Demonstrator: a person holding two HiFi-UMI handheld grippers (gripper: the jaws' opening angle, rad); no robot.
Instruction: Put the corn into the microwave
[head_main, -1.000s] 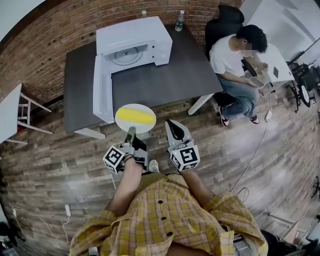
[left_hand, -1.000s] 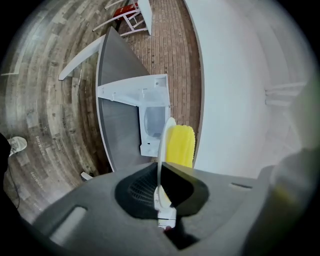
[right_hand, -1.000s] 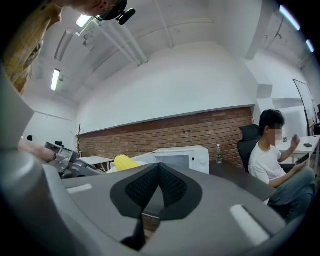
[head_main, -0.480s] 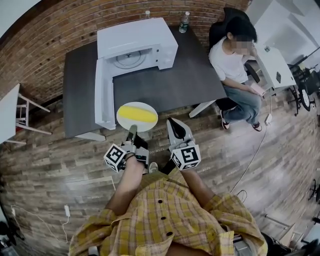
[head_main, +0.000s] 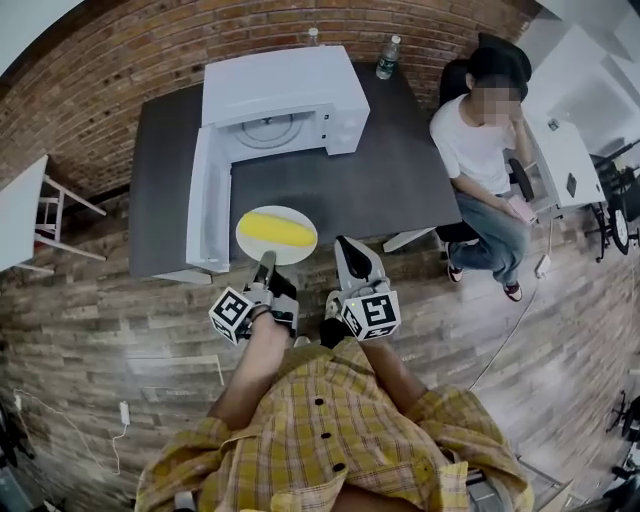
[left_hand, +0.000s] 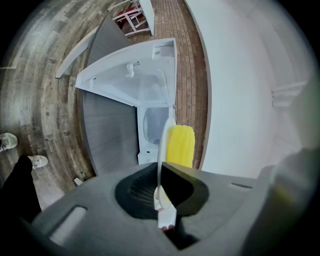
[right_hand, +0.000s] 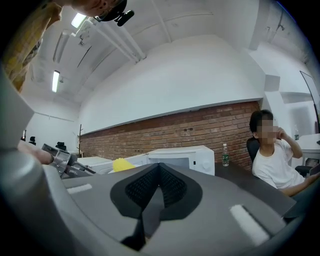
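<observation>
Two closed: left tool (head_main: 265, 264) pinching round white plate (head_main: 281, 255), ribbed yellow corn (head_main: 277, 230); right tool (head_main: 344, 245) empty.

Dark grey bench (head_main: 385, 175) on white legs, far edge against the brick wall. White microwave (head_main: 285, 85) sits on the far half, left of centre, its door (head_main: 205, 205) swung fully open along the bench's left side toward the near edge, and its glass turntable (head_main: 268, 128) is visible inside. Two clear bottles stand upright at the far edge: one (head_main: 386, 58) just right of the microwave, the other (head_main: 313, 36) behind it and mostly hidden. The bench stands on a wood-plank floor (head_main: 110, 320). Also on the floor are a white stool (head_main: 62, 215) to the left, a white adapter (head_main: 124, 412) with a thin lead, and a loose cable (head_main: 505, 335) to the right.
</observation>
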